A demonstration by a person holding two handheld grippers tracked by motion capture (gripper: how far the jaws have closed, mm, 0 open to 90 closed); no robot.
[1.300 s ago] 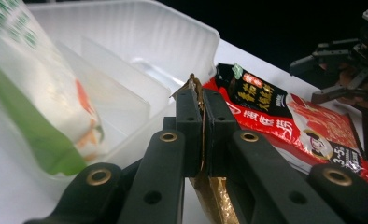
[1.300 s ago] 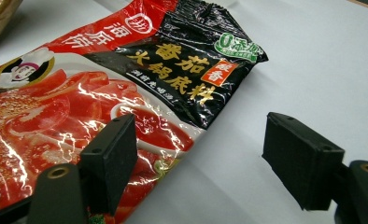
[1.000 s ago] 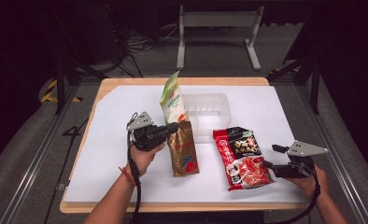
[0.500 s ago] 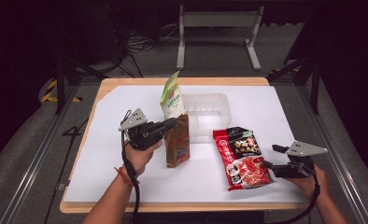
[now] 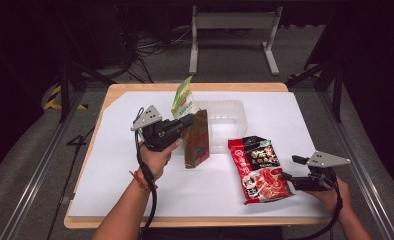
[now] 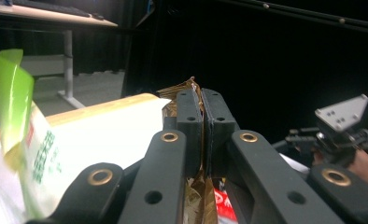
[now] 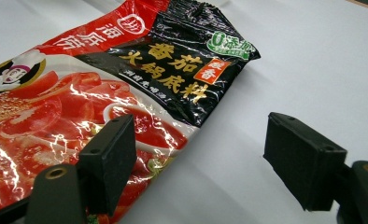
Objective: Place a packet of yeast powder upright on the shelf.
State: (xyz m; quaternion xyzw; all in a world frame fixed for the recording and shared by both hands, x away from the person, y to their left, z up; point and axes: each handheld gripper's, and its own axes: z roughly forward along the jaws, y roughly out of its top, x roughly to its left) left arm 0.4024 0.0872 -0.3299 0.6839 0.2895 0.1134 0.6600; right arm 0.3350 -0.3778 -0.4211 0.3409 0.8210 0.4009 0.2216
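Brown pouch [image 5: 196, 140] hangs between green bag [image 5: 183, 98] and tub [image 5: 227, 116].

Glossy foil brown pouch [image 5: 197, 141]

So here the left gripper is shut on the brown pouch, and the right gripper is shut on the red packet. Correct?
Not quite. The left gripper is shut on the brown pouch, but the right gripper is open: the right gripper view shows its jaws wide apart, one over the red packet, the other over bare white table, gripping nothing.
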